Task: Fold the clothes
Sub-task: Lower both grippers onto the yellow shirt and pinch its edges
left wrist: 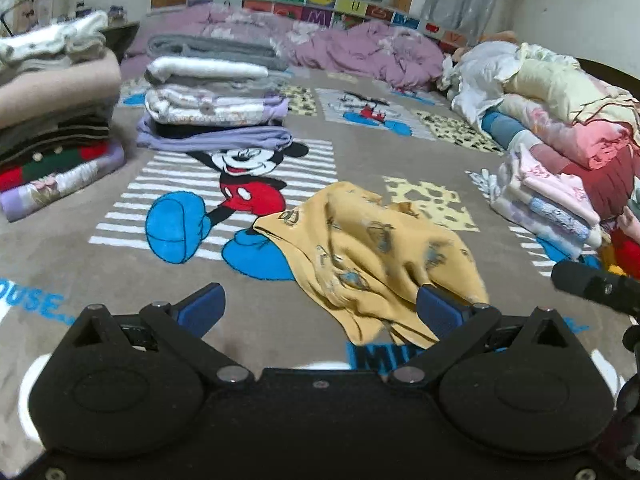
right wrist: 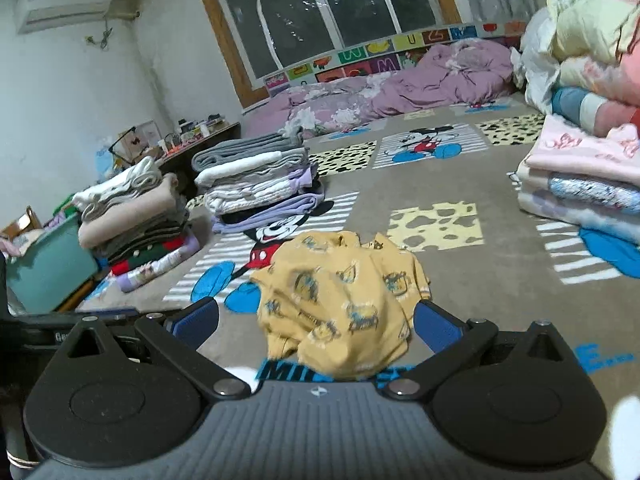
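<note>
A crumpled yellow garment (left wrist: 372, 256) (right wrist: 336, 300) with small cartoon prints lies on the Mickey Mouse blanket (left wrist: 100, 272) (right wrist: 460, 296). My left gripper (left wrist: 320, 310) is open, low over the blanket. Its right blue fingertip (left wrist: 436, 312) sits at the garment's near edge, and its left fingertip (left wrist: 204, 308) is over bare blanket. My right gripper (right wrist: 316, 324) is open too, and the near part of the garment bulges up between its blue fingertips (right wrist: 436, 326). Neither holds any cloth. A black part of the right gripper (left wrist: 592, 288) shows at the right edge of the left wrist view.
Two stacks of folded clothes (left wrist: 212, 100) (left wrist: 56, 140) (right wrist: 260, 176) (right wrist: 136, 216) stand at the left. A heap of unfolded clothes (left wrist: 560, 128) (right wrist: 580, 160) rises at the right. A purple duvet (left wrist: 360, 48) (right wrist: 400, 88) lies at the back under the window. A teal bin (right wrist: 48, 268) sits off the bed's left edge.
</note>
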`<state>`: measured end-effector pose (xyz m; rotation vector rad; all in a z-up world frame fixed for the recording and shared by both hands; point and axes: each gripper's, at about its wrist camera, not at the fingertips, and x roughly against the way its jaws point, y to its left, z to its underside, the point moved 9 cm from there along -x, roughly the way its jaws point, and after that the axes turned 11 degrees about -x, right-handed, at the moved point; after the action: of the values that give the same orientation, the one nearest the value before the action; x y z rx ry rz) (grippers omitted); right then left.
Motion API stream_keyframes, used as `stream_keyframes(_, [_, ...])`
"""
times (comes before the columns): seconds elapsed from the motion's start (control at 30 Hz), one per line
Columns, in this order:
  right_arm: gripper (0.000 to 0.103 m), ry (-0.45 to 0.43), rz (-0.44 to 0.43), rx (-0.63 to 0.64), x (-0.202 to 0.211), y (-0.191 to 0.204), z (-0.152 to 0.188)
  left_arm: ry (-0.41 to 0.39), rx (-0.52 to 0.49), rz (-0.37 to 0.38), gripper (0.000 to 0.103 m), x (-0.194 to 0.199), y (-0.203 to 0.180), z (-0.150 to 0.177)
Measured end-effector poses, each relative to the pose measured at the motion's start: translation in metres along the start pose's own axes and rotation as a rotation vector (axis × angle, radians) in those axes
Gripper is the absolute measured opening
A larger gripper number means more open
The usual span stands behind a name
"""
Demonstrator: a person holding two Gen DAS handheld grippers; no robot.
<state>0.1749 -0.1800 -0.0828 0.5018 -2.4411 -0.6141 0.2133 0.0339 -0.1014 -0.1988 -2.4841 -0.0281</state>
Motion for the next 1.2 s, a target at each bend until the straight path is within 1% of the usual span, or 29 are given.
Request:
stream_keyframes(0.1, [0.103,0.002,-0.001,-0.025,-0.021,-0.013,-0.01,0.005,0.023,0.01,0.103,-0.019,0.012,-0.004])
stream_keyframes(0.17, [0.103,0.008,-0.007,-0.045,-0.035,-0.022,-0.015,0.011,0.048,0.004,0.103,-0.032,0.022,-0.006])
stream_keyframes(0.3, [0.103,0.025,-0.027,-0.069,-0.066,-0.036,-0.019,0.025,0.148,0.063,0.101,-0.061,0.044,-0.009])
stream_keyframes(0.4, [0.103,0.034,-0.032,-0.079,-0.089,-0.047,-0.021,0.035,0.207,0.098,0.095,-0.08,0.057,-0.013])
stream_keyframes(0.47, [0.103,0.041,-0.035,-0.088,-0.103,-0.055,-0.022,0.042,0.238,0.12,0.094,-0.093,0.065,-0.016])
stream_keyframes(0.53, [0.103,0.053,-0.039,-0.096,-0.116,-0.063,-0.024,0.055,0.266,0.146,0.084,-0.108,0.071,-0.019])
stream_keyframes(0.6, [0.101,0.064,-0.044,-0.107,-0.128,-0.072,-0.026,0.068,0.287,0.163,0.076,-0.12,0.076,-0.019])
stream_keyframes(0.67, [0.099,0.069,-0.053,-0.123,-0.138,-0.08,-0.029,0.082,0.311,0.181,0.074,-0.133,0.081,-0.017])
stream_keyframes(0.73, [0.096,0.074,-0.064,-0.14,-0.147,-0.089,-0.031,0.088,0.305,0.182,0.073,-0.144,0.083,-0.017])
stream_keyframes(0.8, [0.087,0.089,-0.076,-0.154,-0.156,-0.096,-0.033,0.083,0.283,0.19,0.073,-0.151,0.081,-0.022])
stream_keyframes(0.83, [0.085,0.096,-0.083,-0.16,-0.16,-0.099,-0.034,0.077,0.27,0.197,0.073,-0.154,0.08,-0.025])
stream_keyframes(0.9, [0.075,0.108,-0.1,-0.175,-0.17,-0.103,-0.035,0.075,0.244,0.21,0.073,-0.161,0.077,-0.03])
stream_keyframes(1.0, [0.075,0.123,-0.126,-0.197,-0.183,-0.106,-0.037,0.082,0.209,0.215,0.069,-0.171,0.073,-0.03])
stream_keyframes(1.03, [0.075,0.13,-0.132,-0.202,-0.186,-0.107,-0.037,0.085,0.199,0.215,0.065,-0.174,0.073,-0.029])
stream_keyframes(1.07, [0.075,0.137,-0.138,-0.207,-0.189,-0.107,-0.037,0.082,0.184,0.202,0.059,-0.173,0.072,-0.029])
stream_keyframes(1.13, [0.074,0.142,-0.147,-0.204,-0.189,-0.106,-0.036,0.076,0.154,0.176,0.016,-0.17,0.072,-0.028])
stream_keyframes(1.17, [0.07,0.144,-0.151,-0.201,-0.188,-0.105,-0.035,0.07,0.161,0.179,0.011,-0.169,0.073,-0.027])
stream_keyframes(1.2, [0.065,0.145,-0.155,-0.198,-0.187,-0.104,-0.035,0.062,0.168,0.184,0.009,-0.167,0.073,-0.027])
